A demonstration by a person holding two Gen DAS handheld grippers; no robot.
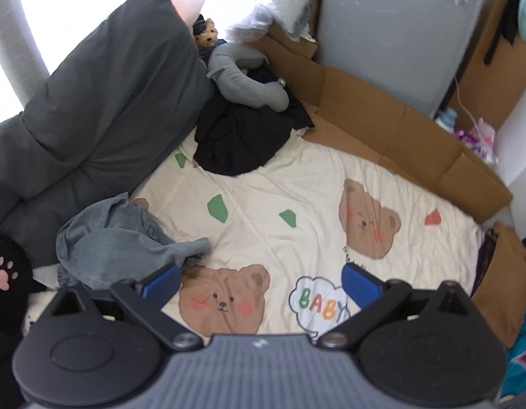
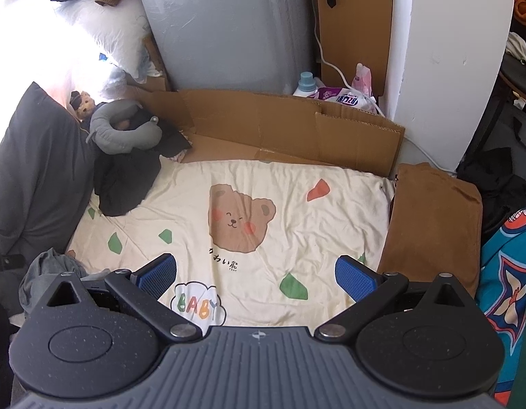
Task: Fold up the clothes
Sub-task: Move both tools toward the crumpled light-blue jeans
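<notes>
Both claws hung spread and empty over the bed, the left claw (image 1: 261,281) and the right claw (image 2: 256,274) gripping nothing, probably because no garment had been chosen yet. The clothes waited at the edges: crumpled jeans (image 1: 123,235) lay just beside the left claw's fingers, a black garment (image 1: 242,136) sat farther back, leaving the bear-print sheet (image 2: 297,204) bare for folding.
</notes>
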